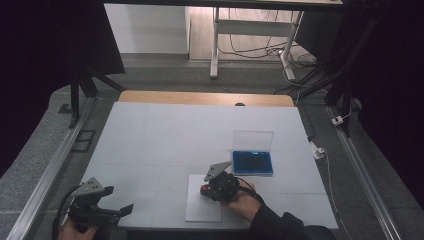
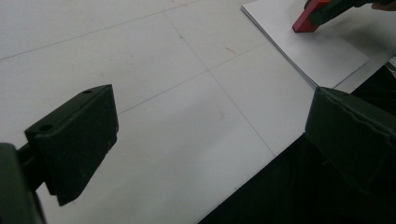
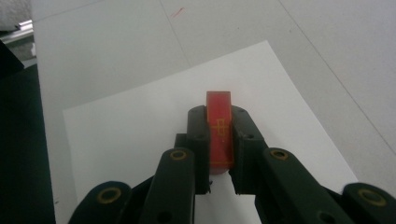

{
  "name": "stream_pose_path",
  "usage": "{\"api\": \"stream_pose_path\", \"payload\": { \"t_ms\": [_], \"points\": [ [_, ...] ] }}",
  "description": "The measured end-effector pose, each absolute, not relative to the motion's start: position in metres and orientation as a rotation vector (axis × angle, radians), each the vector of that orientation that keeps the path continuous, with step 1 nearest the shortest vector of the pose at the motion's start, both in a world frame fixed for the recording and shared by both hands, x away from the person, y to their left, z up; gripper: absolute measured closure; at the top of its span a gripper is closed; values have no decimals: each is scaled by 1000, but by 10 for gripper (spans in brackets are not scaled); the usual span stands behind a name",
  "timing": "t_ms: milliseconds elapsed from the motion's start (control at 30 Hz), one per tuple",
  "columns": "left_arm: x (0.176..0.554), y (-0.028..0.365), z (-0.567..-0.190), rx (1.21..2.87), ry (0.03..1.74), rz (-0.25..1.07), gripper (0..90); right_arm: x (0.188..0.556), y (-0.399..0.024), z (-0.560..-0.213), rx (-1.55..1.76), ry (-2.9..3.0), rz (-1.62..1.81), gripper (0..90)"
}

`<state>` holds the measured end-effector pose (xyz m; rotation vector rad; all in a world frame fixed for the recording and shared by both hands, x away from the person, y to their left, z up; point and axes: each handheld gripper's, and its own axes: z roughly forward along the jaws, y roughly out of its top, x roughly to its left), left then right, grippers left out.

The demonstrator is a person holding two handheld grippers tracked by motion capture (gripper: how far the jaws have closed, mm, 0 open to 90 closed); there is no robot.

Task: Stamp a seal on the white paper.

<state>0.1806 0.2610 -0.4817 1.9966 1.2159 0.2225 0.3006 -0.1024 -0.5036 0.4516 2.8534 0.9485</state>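
Your right gripper (image 3: pixel 219 140) pinches a flat red block (image 3: pixel 219 128) between matte black jaws, over the white paper sheet (image 3: pixel 140 121) near the table's front edge. Your left gripper (image 2: pixel 205 140), at the near left corner, has its jaws spread wide over the smooth white table (image 2: pixel 140 56).

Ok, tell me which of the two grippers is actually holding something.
The right gripper: it is shut on the red block, over the white sheet. The left gripper stands open, with nothing between.

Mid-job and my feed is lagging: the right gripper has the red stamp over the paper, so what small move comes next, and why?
Probably press straight down. The right gripper is shut on the red stamp, whose tip sits over the white sheet, with the open blue ink pad off to the side. The left gripper waits open, away from the sheet.
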Motion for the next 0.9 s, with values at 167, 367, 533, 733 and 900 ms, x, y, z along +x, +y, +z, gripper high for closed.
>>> {"api": "stream_pose_path", "payload": {
  "t_ms": [167,367,533,733,900],
  "points": [
    [181,260,-482,2003,1213,222,30,297,-100,-503,432,2834,922,799],
    [182,260,-482,2003,1213,222,30,302,-103,-505,464,2857,963,799],
    [182,261,-482,2002,1213,222,30,308,-108,-506,512,2887,1004,800],
    [182,261,-482,2002,1213,222,30,306,-106,-506,482,2872,1002,800],
    [182,260,-482,2002,1213,222,30,297,-101,-505,420,2834,937,799]
  ]
}}
